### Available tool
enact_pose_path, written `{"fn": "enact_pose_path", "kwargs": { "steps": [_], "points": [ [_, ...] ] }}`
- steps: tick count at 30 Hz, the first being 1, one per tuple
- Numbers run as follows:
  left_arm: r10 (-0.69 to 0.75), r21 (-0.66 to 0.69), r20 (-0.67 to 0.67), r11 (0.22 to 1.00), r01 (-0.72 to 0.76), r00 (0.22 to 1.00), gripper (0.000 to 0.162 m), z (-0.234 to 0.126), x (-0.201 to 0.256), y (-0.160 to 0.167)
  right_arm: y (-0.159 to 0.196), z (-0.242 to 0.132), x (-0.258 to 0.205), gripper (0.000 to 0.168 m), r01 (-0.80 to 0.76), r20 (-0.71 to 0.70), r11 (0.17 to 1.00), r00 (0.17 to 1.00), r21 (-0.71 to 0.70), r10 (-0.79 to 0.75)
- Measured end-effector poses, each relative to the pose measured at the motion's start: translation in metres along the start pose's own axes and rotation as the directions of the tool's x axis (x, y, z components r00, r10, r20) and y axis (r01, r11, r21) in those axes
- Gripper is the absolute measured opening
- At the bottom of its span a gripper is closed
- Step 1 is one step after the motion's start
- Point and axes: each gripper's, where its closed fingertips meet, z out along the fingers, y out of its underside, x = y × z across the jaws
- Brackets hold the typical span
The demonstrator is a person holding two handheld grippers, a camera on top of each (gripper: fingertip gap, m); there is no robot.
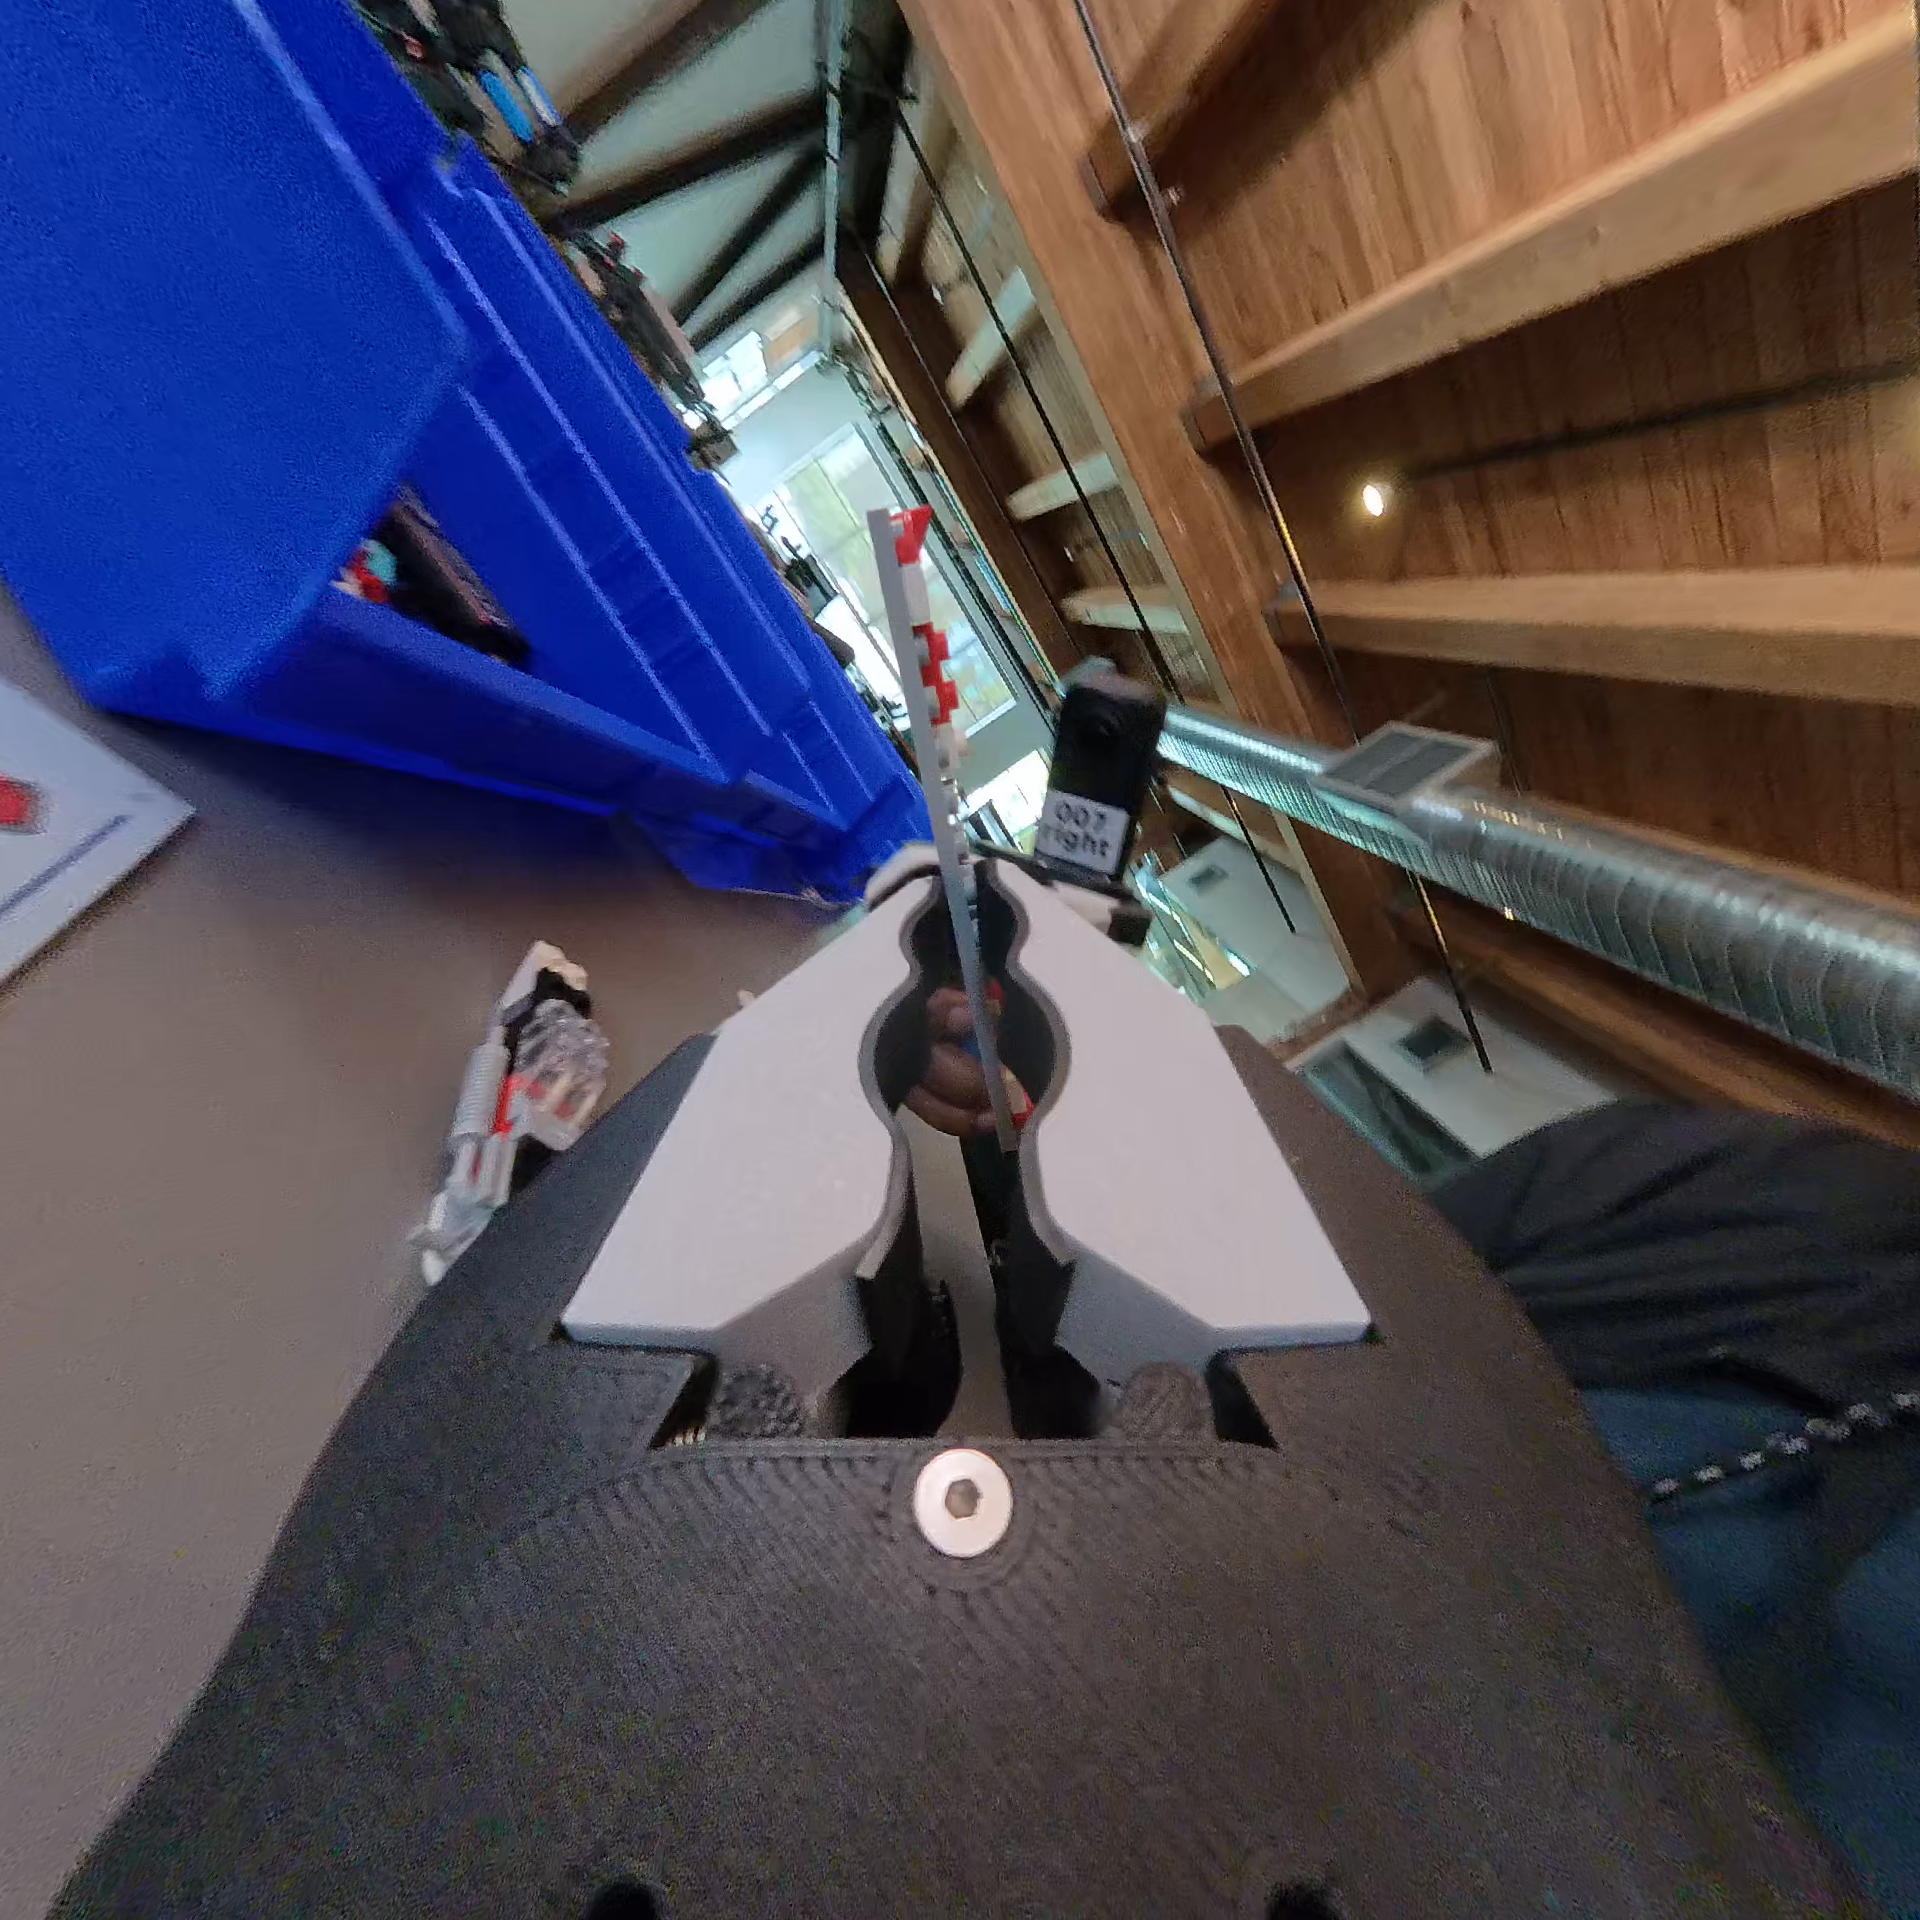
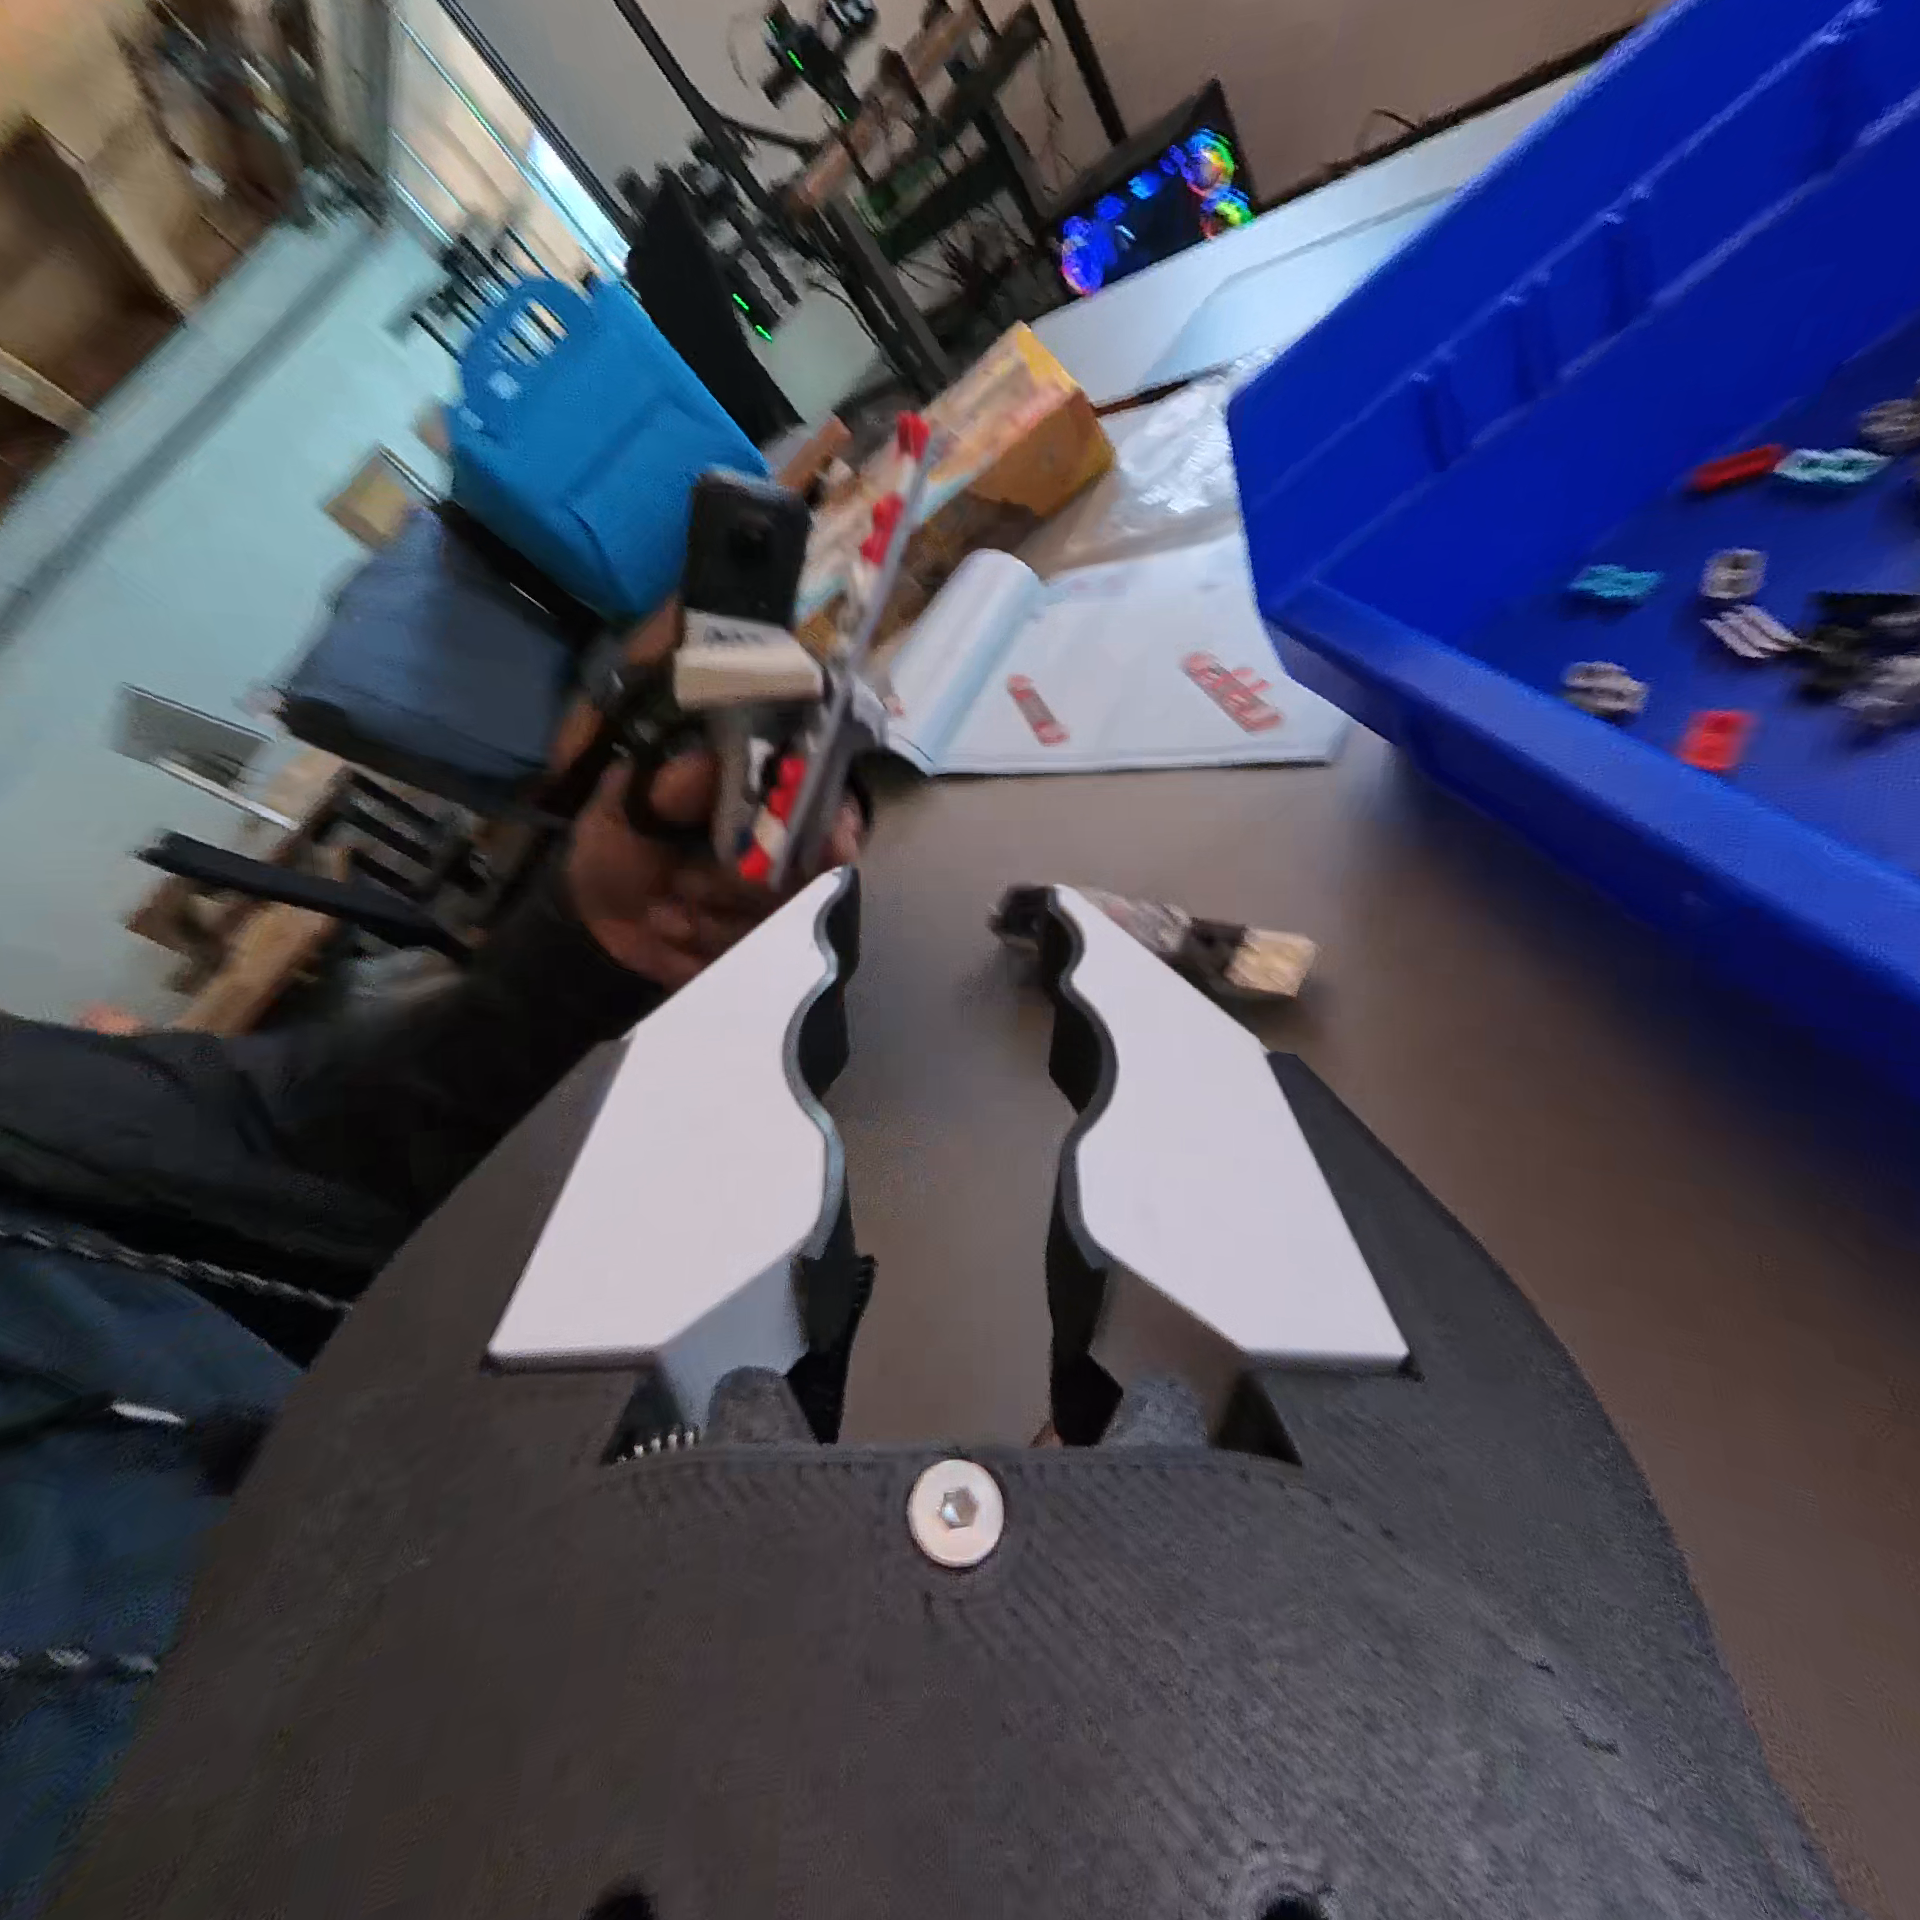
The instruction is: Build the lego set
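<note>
The grey plate (image 1: 930, 727) with red bricks is standing edge-on at frame centre, clamped in the left gripper (image 1: 961, 883). The right gripper (image 2: 951, 904) is gaping empty over the table (image 2: 1455, 1091), near a sub-assembly (image 2: 1226, 951). Pinched only by its thin edge, the plate could pivot or slip under pressing.

Premises: a workshop or lab space. Overhead, exposed timber ceiling boards and beams (image 1: 1558, 260) with a ribbed metal ventilation duct (image 1: 1558, 862) running across. The work surface is a brown table (image 2: 1351, 1195) carrying blue plastic parts bins (image 1: 312, 364), one holding loose small bricks (image 2: 1725, 623), and an open instruction booklet (image 2: 1101, 665). In the background, blurred: dark equipment racks (image 2: 831, 187), a lit multicolour monitor (image 2: 1153, 208), a cardboard box (image 2: 1029, 436), a blue bag (image 2: 582, 436).
</note>
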Motion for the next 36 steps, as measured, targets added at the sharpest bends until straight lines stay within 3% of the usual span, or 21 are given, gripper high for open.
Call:
{"fn": "enact_pose_path", "kwargs": {
  "steps": [5,9,14,29,36],
  "points": [
    [-0.047,0.059,0.077,0.997,0.043,0.996,0.005,-0.008,-0.018,-0.009,0.037,-0.052,0.037,0.025,0.178,-0.203,0.972,0.957,-0.153,-0.207],
    [-0.081,0.072,0.109,0.995,0.073,0.991,0.005,-0.011,-0.026,-0.009,0.07,-0.091,0.065,0.022,0.22,-0.314,0.933,0.898,-0.283,-0.307],
    [-0.129,0.071,0.131,0.99,0.121,0.983,0.005,-0.011,-0.035,-0.005,0.085,-0.121,0.087,0.017,0.234,-0.389,0.907,0.845,-0.35,-0.368],
    [-0.151,0.038,0.13,0.988,0.147,0.98,0.005,-0.007,-0.036,0.004,0.075,-0.094,0.101,0.021,0.327,-0.404,0.842,0.764,-0.43,-0.503],
    [-0.15,0.031,0.127,0.989,0.148,0.98,0.004,-0.006,-0.035,0.005,0.079,-0.09,0.105,0.008,0.336,-0.402,0.807,0.734,-0.485,-0.547]
  ]
}}
